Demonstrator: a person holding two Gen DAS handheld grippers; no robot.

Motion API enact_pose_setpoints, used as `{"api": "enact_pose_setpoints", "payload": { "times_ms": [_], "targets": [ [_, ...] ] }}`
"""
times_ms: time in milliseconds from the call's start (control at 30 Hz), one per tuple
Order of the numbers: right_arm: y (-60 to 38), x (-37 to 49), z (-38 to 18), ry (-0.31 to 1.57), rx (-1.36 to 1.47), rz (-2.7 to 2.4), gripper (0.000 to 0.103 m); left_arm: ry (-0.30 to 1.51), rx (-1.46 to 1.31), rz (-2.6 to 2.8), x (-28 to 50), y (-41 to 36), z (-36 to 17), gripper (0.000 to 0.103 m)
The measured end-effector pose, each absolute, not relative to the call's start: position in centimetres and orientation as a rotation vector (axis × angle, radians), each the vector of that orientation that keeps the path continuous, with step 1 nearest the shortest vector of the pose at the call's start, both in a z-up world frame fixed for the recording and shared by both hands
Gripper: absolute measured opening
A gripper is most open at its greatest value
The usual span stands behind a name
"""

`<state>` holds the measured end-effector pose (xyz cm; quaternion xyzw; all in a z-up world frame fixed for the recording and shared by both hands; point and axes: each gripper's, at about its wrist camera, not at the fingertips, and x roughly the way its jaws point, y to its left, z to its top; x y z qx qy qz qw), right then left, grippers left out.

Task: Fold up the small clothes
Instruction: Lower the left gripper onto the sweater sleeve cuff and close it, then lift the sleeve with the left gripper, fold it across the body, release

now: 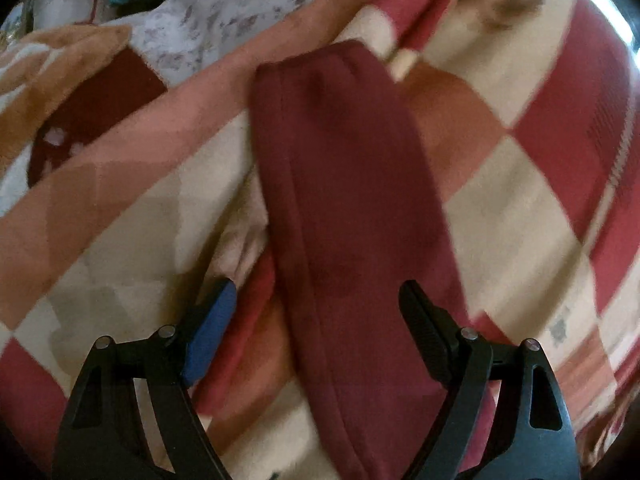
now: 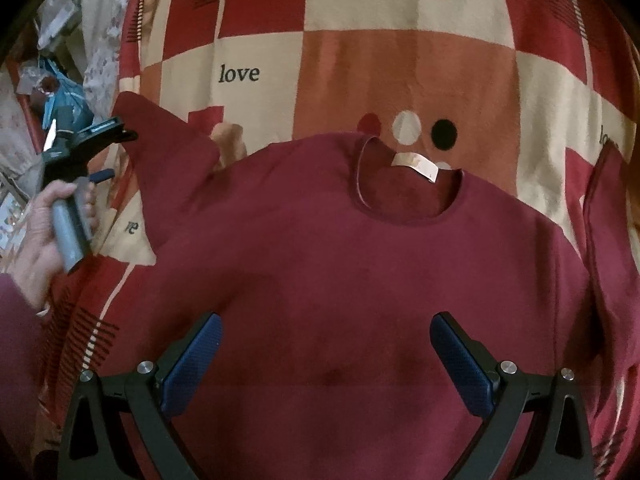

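- Maroon sweater (image 2: pixel 340 264): soft matt knit cloth; pale woven label (image 2: pixel 416 163) at the neck.
- Checked blanket (image 2: pixel 400 68): fuzzy, napped fleece, matt.
- Right gripper (image 2: pixel 326 354): matt black plastic arms, blue textured pads (image 2: pixel 194 364), shiny metal pins.

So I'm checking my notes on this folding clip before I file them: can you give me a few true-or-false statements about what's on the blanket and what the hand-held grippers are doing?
1. The maroon sweater lies spread on a checked blanket. True.
2. The right hand-held gripper is clamped on the sweater's hem. False: its jaws stand open above the fabric.
3. A label shows inside the neckline. True.
4. The left hand-held gripper grips the sleeve. False: its jaws are open, with the sleeve between them and the pads clear of it.
5. The blanket bears the printed word "love". True.
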<state>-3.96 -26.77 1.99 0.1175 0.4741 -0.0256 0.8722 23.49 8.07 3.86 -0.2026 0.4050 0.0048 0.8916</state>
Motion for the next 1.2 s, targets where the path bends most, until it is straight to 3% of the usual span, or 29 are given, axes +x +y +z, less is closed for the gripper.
{"api": "enact_pose_setpoints", "payload": {
  "times_ms": [233, 267, 333, 367, 400, 433, 1067, 1200],
  "targets": [
    [-26.9, -3.4, 0.8, 1.024, 0.254, -0.05, 0.103, 0.807, -0.457, 0.012, 25.3, 8.4, 3.1, 0.083],
    [-27.0, -3.4, 0.6, 1.028, 0.261, -0.052, 0.103, 0.808, -0.452, -0.014, 25.4, 8.2, 3.2, 0.079],
    [-27.1, -3.4, 0.4, 1.032, 0.27, -0.055, 0.103, 0.833, -0.425, -0.082, 26.0, 7.7, 3.3, 0.043],
    [-27.2, -3.5, 0.4, 1.032, 0.274, -0.057, 0.103, 0.839, -0.411, -0.091, 25.9, 7.6, 3.4, 0.033],
    [-27.2, -3.6, 0.5, 1.027, 0.276, -0.059, 0.103, 0.836, -0.41, -0.106, 25.8, 7.7, 3.6, 0.013],
    [-27.2, -3.7, 0.6, 1.023, 0.276, -0.061, 0.103, 0.831, -0.428, -0.137, 25.6, 8.1, 4.0, 0.01],
    [-26.2, -7.4, 4.8, 0.946, 0.303, -0.062, 0.103, 0.633, -0.34, -0.27, 13.5, 11.2, 15.2, 0.009],
    [-26.5, -8.0, 5.1, 0.937, 0.324, -0.065, 0.103, 0.57, -0.222, -0.367, 8.9, 8.3, 17.6, 0.009]
  ]
}}
